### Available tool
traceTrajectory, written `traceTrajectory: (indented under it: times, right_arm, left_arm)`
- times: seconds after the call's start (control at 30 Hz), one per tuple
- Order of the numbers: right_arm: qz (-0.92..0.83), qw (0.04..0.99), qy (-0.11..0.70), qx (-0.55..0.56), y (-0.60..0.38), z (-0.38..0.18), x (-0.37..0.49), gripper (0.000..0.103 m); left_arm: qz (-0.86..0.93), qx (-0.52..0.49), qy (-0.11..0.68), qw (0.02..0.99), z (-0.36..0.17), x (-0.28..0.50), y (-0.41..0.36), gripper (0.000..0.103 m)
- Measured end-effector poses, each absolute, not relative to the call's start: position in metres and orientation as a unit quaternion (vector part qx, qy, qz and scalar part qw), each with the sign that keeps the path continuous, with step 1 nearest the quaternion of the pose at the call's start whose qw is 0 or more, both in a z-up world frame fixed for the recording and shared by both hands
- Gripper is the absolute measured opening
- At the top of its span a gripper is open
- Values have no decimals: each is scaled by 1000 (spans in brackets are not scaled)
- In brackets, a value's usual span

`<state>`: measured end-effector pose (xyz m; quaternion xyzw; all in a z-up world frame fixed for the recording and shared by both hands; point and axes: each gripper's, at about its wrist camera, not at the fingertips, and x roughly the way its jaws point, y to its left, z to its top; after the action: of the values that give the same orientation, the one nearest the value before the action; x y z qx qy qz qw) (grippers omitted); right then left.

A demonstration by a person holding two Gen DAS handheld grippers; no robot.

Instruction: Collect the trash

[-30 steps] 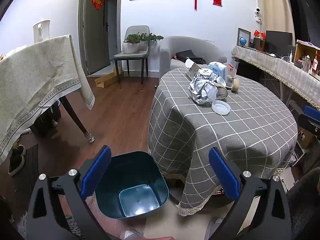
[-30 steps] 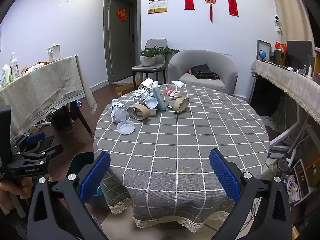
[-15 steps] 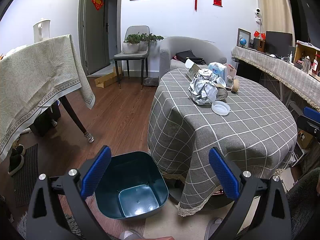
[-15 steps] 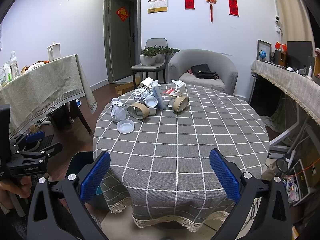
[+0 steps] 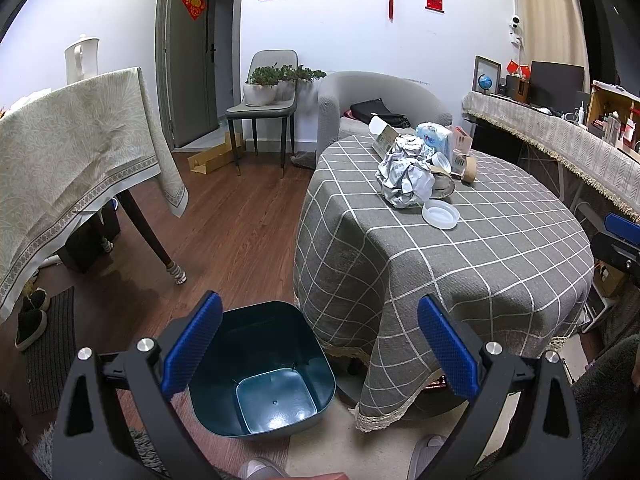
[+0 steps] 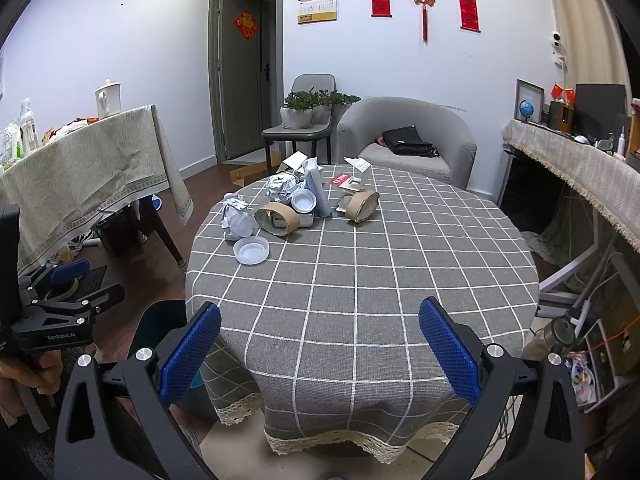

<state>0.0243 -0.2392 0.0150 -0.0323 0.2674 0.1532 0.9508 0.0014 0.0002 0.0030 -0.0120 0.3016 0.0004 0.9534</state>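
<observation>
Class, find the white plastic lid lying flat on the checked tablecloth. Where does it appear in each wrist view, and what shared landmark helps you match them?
Left wrist: white lid, right of centre, upper half.
Right wrist: white lid, left of centre.
Shared landmark: crumpled foil ball just behind it.

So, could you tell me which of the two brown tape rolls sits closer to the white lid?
The left tape roll, just behind the white lid; the other roll lies farther right.

Even indoor light, sharp focus, strong fisheye bending, dark corners.
</observation>
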Motion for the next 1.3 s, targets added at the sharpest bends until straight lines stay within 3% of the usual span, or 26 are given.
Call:
traceTrajectory:
  times: [1.3]
  right_arm:
    - [153,950,271,-37,-238,12,26,100]
  left_arm:
    - [1,-13,302,953,-6,1,-2,100]
